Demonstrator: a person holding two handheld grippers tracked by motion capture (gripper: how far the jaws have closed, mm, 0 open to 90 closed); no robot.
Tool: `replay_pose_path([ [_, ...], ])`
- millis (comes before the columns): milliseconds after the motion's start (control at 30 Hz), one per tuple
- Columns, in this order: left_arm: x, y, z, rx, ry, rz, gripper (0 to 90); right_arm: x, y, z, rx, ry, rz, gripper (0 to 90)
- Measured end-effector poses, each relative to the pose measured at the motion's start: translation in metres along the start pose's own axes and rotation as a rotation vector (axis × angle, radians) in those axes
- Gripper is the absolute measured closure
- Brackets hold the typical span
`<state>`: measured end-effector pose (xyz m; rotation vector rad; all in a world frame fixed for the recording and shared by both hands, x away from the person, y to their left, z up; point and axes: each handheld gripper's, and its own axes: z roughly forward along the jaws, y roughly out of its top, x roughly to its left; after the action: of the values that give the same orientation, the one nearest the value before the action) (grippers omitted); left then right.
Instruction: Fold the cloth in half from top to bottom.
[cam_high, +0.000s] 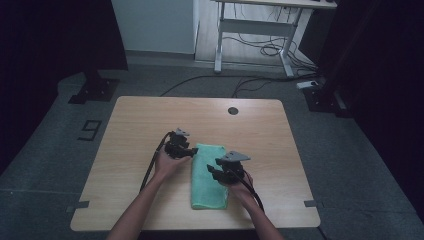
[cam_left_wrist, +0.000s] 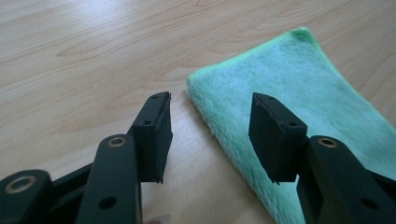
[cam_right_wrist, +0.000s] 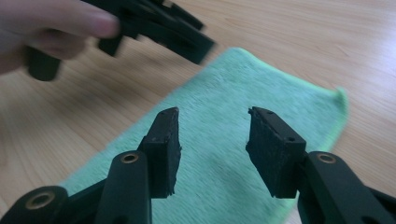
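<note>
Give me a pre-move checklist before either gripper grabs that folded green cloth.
1. Folded green terry cloth lies flat on the light wooden table: ok.
2. Left gripper jaws open, nothing between them: ok.
3. Left gripper lined up over the cloth's long edge: ok.
4. Right gripper jaws open above the cloth, not gripping: ok.
5. Grippers apart from each other: ok.
6. How many layers the cloth has: cannot tell.
</note>
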<state>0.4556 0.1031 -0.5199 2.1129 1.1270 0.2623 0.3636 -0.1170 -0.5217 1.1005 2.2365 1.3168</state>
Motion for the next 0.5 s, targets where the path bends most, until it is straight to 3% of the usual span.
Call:
replay_pose_path([
  [200,-0.004,0.003,0.014,0.024,0.014,0.017,51.3,0.010,0.007,0.011,-0.004,0.034,-0.014,54.7],
  [333,-0.008,0.002,0.022,0.051,0.041,0.053,53.5,0.017,0.011,0.027,0.024,0.061,-0.026,57.1],
  [500,-0.009,0.002,0.025,0.055,0.049,0.051,54.7,0.020,0.010,0.044,0.062,0.061,-0.031,59.1],
])
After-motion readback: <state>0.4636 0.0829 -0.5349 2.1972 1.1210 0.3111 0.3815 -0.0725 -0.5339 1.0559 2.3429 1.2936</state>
